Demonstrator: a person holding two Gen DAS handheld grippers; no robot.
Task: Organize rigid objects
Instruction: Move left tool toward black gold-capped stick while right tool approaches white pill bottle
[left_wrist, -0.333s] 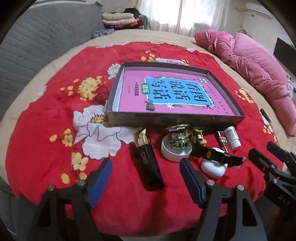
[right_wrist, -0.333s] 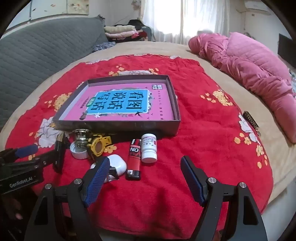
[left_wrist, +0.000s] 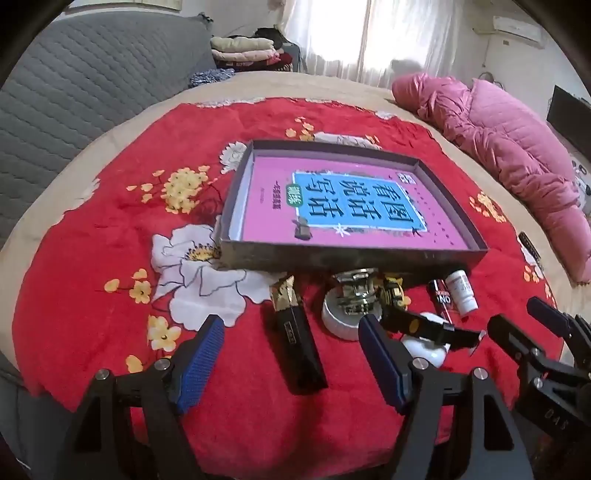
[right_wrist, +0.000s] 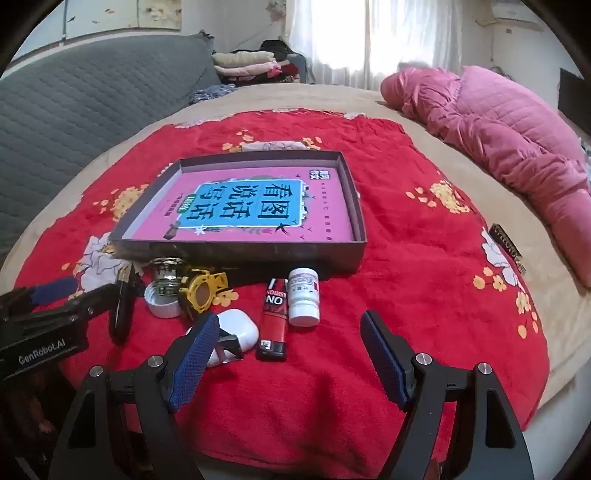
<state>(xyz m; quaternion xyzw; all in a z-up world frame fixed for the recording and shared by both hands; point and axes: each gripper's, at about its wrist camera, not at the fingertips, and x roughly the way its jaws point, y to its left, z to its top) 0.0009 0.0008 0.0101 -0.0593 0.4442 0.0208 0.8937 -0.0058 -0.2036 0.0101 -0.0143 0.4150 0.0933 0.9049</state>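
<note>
Nothing has changed since a moment ago: the left gripper (left_wrist: 291, 354) hovers wide open over the black lighter (left_wrist: 297, 341), empty. The small items remain lined up on the red blanket (left_wrist: 92, 236) before the tray (right_wrist: 236, 254). The right gripper (right_wrist: 288, 352) stands open above the red lighter (right_wrist: 273, 319); sorting has not begun.

Left gripper (left_wrist: 291, 354): jaws spread wide, nothing between the blue pads (left_wrist: 201, 363); black finger arms rise from 7 and 5 o'clock of its own view. Seen at 9 o'clock in the right wrist view.

Right gripper (right_wrist: 290, 354): jaws equally wide, empty, angled downward. Seen at 4 o'clock in the left wrist view.
</note>
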